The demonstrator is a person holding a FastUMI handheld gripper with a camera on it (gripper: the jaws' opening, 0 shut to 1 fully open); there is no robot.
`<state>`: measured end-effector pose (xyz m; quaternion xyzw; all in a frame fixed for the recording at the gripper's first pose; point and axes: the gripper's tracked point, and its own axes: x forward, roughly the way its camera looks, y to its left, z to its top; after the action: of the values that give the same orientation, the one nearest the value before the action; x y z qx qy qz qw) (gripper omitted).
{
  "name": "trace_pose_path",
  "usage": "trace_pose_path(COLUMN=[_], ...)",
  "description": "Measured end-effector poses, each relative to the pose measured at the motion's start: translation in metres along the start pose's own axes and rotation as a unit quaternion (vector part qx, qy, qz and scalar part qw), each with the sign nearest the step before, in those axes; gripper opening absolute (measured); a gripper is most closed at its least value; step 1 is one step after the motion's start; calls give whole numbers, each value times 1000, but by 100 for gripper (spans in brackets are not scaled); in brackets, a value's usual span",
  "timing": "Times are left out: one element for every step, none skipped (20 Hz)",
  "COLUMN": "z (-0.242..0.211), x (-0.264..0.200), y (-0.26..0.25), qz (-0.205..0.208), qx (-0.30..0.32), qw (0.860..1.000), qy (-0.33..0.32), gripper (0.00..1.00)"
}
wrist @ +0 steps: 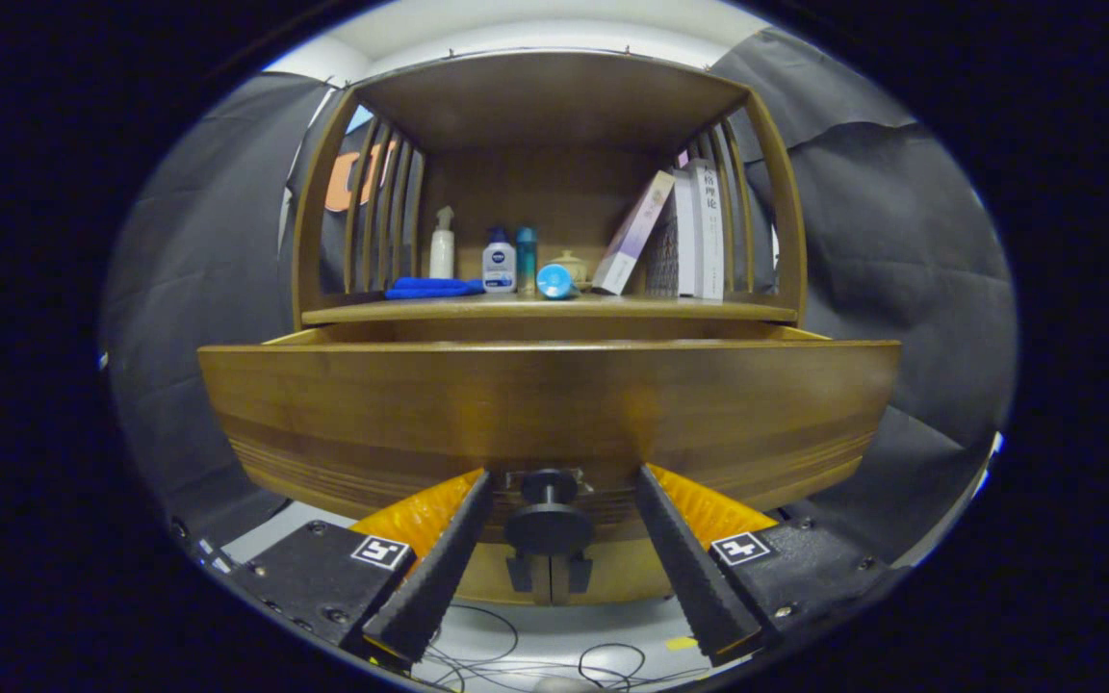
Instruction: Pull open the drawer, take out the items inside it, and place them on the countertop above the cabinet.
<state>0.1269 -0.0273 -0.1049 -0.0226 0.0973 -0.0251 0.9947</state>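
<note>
Warm brown wood makes up the drawer front [554, 404], which stands pulled out from the cabinet [786, 221] and spans the scene just beyond the fingers. Its black round knob [549, 525] sits low on that front, squarely between the two fingers, with its stem pointing straight back at the camera. The gripper [562, 481] is spread wide: the fingertips [474, 486] reach the drawer front on either side of the knob, clear gaps remain between them and it, and neither presses on it. The drawer's long axis runs crosswise to the fingers, and its open top lies above and beyond the knob, just under the countertop [554, 310]. From this low angle the drawer's inside is hidden behind the front, so I cannot tell what lies in it. On the countertop, behind the drawer, stand a blue cloth [431, 287], several bottles [499, 262] and leaning books [684, 231]. The next move probably calls for rising above the knob, over the front's top edge.
</note>
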Motion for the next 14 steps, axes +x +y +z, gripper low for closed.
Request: trace_pose_path(z=[-2, 1, 1, 2, 6, 5, 8, 9, 10, 11, 13, 15, 16, 17], x=[4, 12, 17, 24, 29, 35, 41, 47, 52, 57, 62, 69, 75, 78], y=[3, 4, 5, 7, 7, 8, 8, 8, 9, 9, 9, 9, 10, 10], qz=[-1, -3, -5, -6, -6, -6, -5, -5, -5, -5, -6, -7, -6, -6], qx=[-1, -3, -3, -3, 0, 3, 5, 5, 4, 4, 1, -1, 1, 2], qw=[1000, 1000, 1000, 1000, 1000, 1000, 1000, 1000, 1000, 1000, 1000, 1000, 1000, 1000], qy=[4, 6, 2, 8, 4, 6, 8, 10, 10, 10, 9, 6, 5, 4], gripper=[99, 99, 99, 99, 99, 99, 99, 99, 99, 99, 99, 99, 99, 99])
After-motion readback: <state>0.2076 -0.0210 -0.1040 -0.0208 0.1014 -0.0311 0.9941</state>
